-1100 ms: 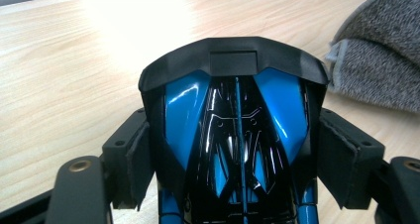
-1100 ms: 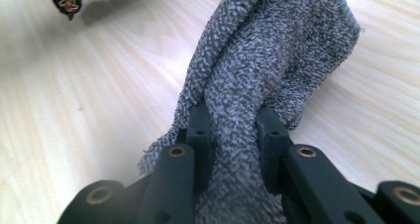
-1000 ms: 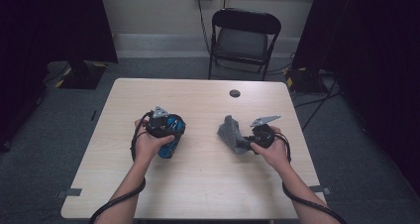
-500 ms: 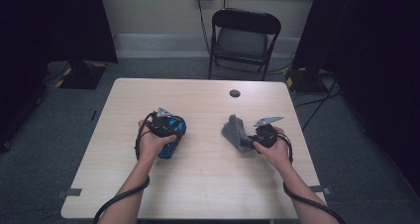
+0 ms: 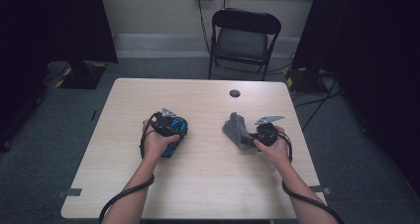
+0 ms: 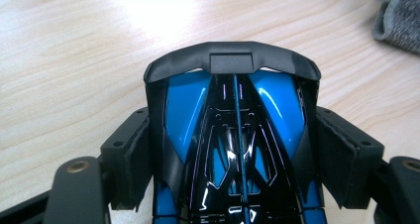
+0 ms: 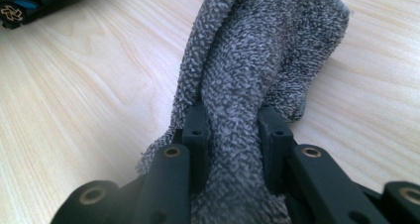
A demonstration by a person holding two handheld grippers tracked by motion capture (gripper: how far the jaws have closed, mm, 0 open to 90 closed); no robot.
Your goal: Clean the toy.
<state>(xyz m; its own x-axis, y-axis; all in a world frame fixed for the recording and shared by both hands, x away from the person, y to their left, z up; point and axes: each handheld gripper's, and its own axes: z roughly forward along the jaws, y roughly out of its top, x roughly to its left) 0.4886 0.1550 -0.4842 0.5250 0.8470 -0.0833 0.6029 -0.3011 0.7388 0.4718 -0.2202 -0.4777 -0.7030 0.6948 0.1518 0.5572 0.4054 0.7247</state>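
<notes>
A blue and black toy car (image 6: 233, 135) sits between the pads of the left tongs (image 6: 233, 154), which are clenched on its two flanks; its black rear wing juts out just past their tips, over the pale wooden desk (image 5: 208, 179). In the high view the left tongs (image 5: 171, 130) hold the car close above the desk, left of centre. A grey terry cloth (image 7: 247, 75) is pinched in a bunched fold by the right tongs (image 7: 233, 135), and the rest of it spills forward from their tips onto the desk. The two pairs of tongs are well apart, with the right tongs (image 5: 247, 135) and cloth (image 5: 235, 129) to the car's right. Beyond both, near the desk's far edge, lies a small dark round disc (image 5: 235, 93). A black folding chair (image 5: 242, 40) stands behind the desk.
</notes>
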